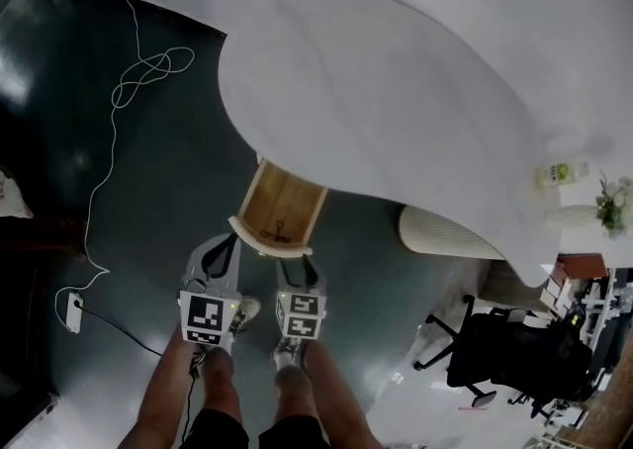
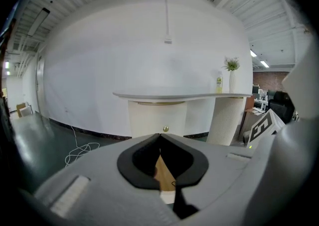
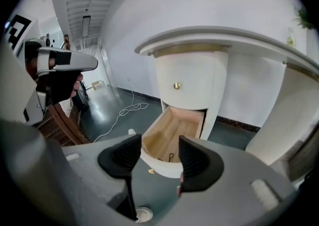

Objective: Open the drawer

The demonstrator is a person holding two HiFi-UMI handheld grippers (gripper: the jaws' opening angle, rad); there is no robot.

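Observation:
The lower drawer [image 1: 280, 206] of the white pedestal under the curved table [image 1: 396, 91] stands pulled out, its pale wood inside [image 3: 172, 133] showing. A small dark item [image 3: 170, 157] lies near its front. A brass knob [image 3: 150, 171] sticks out of the drawer front. The upper drawer [image 3: 187, 83] is closed, with its own knob [image 3: 176, 85]. My left gripper [image 1: 232, 242] hangs just left of the drawer front, its tips [image 2: 159, 138] shut together on nothing. My right gripper [image 3: 159, 154] is open, just before the drawer front [image 1: 300, 265], apart from it.
A white cable [image 1: 129, 81] loops over the dark floor to a plug [image 1: 74, 311] at the left. A ribbed white column [image 1: 450, 234] stands right of the drawer. A black office chair [image 1: 504, 348] is further right. On the table's right end are a bottle [image 1: 561, 173] and a plant [image 1: 613, 205].

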